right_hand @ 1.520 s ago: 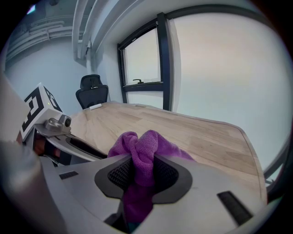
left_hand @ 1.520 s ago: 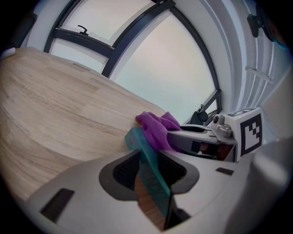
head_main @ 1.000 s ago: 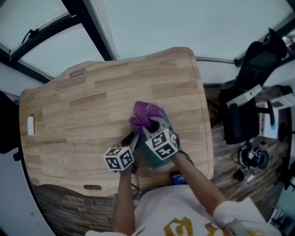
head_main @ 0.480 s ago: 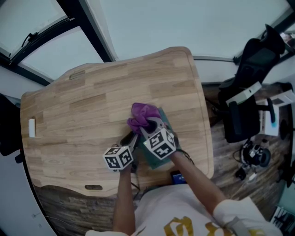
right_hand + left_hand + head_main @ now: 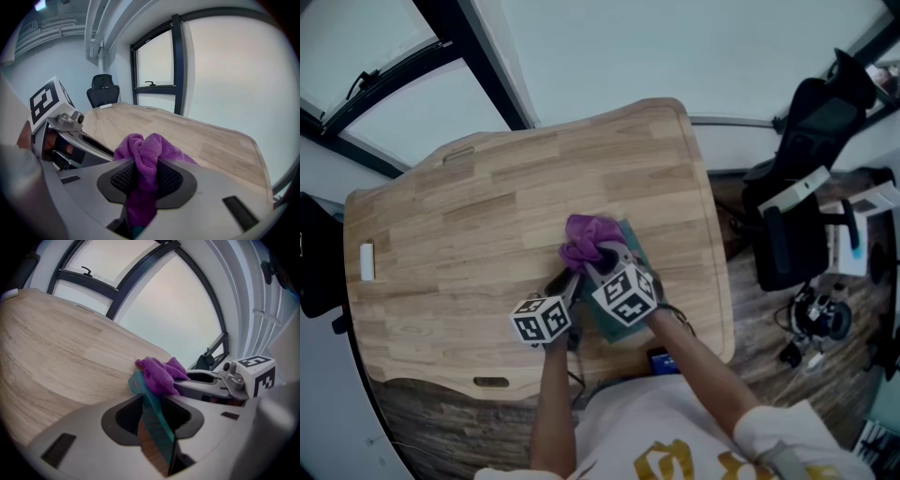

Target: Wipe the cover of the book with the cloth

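Just right of centre in the head view, a teal book (image 5: 632,246) lies on the wooden table (image 5: 469,225). The left gripper (image 5: 157,423) has its jaws clamped on the near edge of the book. The right gripper (image 5: 146,180) has its jaws pinched tight on a purple cloth (image 5: 147,145). The cloth sits bunched on the far end of the book's cover, towards the frame's centre.

Left tongs (image 5: 155,416) pinch the book (image 5: 151,423) edge; right tongs (image 5: 146,179) pinch the cloth (image 5: 146,146); forearms (image 5: 547,405) close together.
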A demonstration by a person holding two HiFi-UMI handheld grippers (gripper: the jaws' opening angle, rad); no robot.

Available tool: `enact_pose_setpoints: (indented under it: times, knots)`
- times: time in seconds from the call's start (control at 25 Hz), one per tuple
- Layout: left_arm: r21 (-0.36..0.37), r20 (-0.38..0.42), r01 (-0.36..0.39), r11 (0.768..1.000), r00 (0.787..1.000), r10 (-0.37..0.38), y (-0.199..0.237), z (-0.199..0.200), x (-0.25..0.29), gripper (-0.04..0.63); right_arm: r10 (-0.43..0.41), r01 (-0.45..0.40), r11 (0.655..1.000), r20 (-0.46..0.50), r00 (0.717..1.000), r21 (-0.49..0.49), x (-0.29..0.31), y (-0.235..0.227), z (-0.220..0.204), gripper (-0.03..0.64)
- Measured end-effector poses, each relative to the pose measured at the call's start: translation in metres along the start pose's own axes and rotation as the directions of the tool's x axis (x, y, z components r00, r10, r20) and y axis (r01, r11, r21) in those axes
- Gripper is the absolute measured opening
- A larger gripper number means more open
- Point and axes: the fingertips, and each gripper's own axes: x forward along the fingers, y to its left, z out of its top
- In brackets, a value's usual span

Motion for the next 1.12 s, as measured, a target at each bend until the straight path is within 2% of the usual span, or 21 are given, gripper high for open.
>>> enact_pose_setpoints:
  times: [0.84, 1.12]
  knots:
    - [0.000, -0.002, 0.004, 1.000, 1.000, -0.004, 0.002, -0.001, 0.003, 0.127, -0.020, 0.022, 0.999, -0.026, 0.999, 0.049, -0.014, 0.003, -0.014, 0.098]
    - [-0.001, -0.002, 0.006, 1.000, 1.000, -0.006, 0.002, 0.000, 0.003, 0.127, 0.002, 0.001, 0.997, -0.037, 0.999, 0.079, -0.018, 0.004, -0.018, 0.098]
